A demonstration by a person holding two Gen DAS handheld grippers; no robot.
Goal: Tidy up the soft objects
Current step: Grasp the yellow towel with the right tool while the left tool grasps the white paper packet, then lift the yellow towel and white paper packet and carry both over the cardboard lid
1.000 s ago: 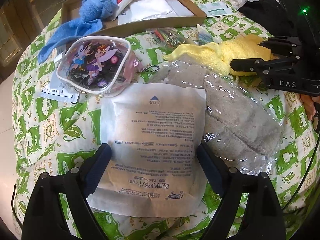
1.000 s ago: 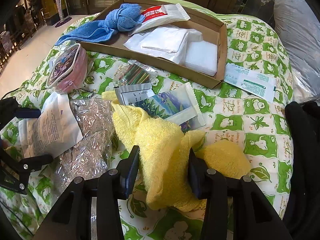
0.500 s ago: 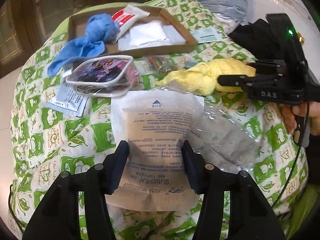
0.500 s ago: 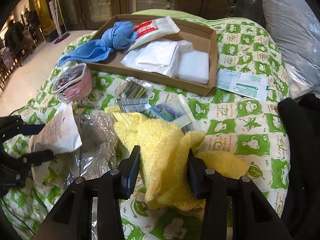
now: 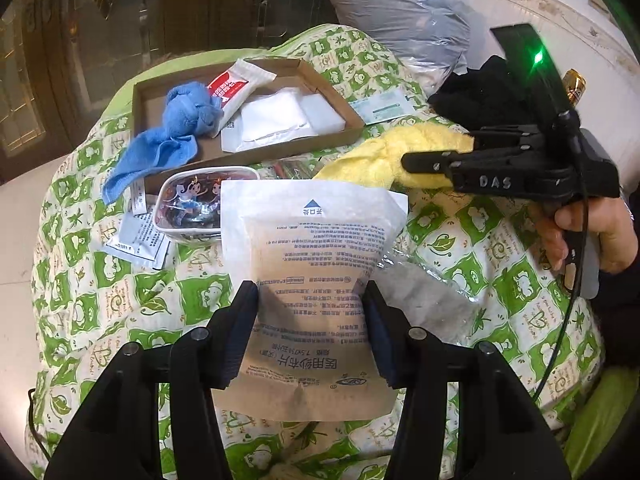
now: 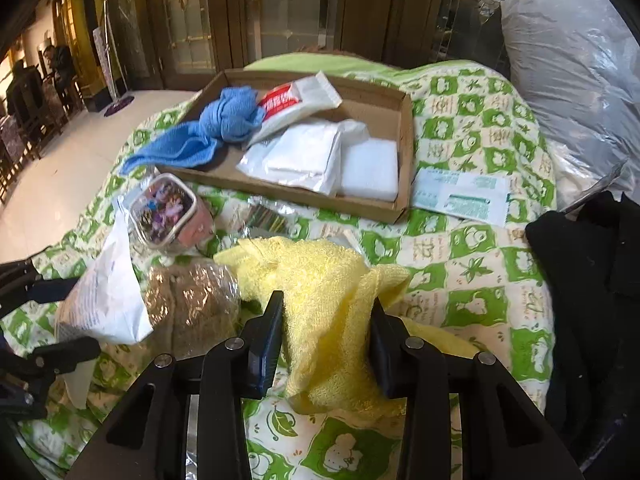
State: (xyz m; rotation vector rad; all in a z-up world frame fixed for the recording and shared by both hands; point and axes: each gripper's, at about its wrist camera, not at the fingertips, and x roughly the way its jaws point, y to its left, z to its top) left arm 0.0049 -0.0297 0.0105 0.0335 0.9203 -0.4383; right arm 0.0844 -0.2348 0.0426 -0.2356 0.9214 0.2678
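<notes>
Lifting two soft items above the quilt (image 6: 472, 276), the left gripper (image 5: 310, 332) clamps the gauze packet (image 5: 308, 280); the right gripper (image 6: 326, 340), jaws closing, pinches the yellow towel (image 6: 320, 280). Drooping folds could snag clutter beside the cardboard tray's (image 6: 406, 152) near edge.

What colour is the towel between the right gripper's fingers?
Yellow; the towel shows best in the right wrist view.

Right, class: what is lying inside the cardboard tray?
Inside the cardboard tray: a blue towel trailing over the edge, a red-and-white packet, a white plastic-wrapped pack and a white foam block. Anything beneath these is covered.
</notes>
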